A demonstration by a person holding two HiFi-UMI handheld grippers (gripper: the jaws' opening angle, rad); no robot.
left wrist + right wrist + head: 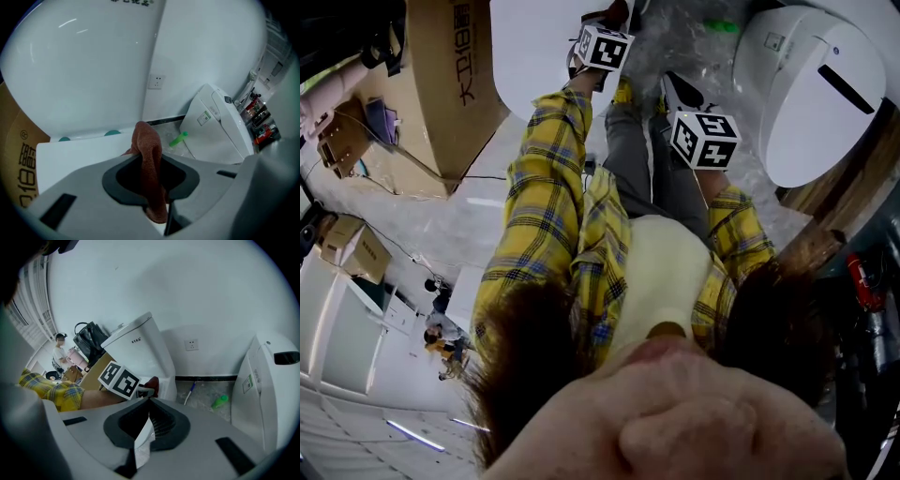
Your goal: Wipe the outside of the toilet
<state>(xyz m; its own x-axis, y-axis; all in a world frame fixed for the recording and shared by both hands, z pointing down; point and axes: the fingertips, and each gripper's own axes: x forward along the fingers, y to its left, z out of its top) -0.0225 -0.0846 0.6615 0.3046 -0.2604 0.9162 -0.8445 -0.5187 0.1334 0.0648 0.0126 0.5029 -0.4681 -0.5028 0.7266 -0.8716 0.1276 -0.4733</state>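
Between the jaws of the left gripper (152, 180) a reddish-brown cloth (149, 152) is clamped. One fold stands up past the jaws and the rest hangs below them. The right gripper (146, 425) is clenched on a thin white sheet (142, 446) of a material that cannot be identified. The toilet (84, 70) stands on the floor (206, 392) directly ahead of the left gripper, and its glazed white body fills most of that view. No contact between cloth and porcelain is shown, so wiping is judged not yet begun.

Risks noted:
- The cloth is held by a narrow fold only. Drag across the smooth glaze could pull it out of the jaws, or let it bunch so that hard jaw material meets the porcelain.
- The white sheet in the right gripper could be dropped or dragged across the surface if that gripper is brought in.
- A second toilet (220, 126) stands near, with a green bottle (178, 139) lying on the floor between the two. A wide sweep could strike either.

Orientation: the toilet is upright. In the right gripper view its cistern is seen at the wall (187, 296) end, while the bowl end is largely hidden behind the left gripper's marker cube (119, 378). The long axis is therefore judged to run from the wall out across the floor, with the front pointing toward the person — strokes along the flanks would follow that line.
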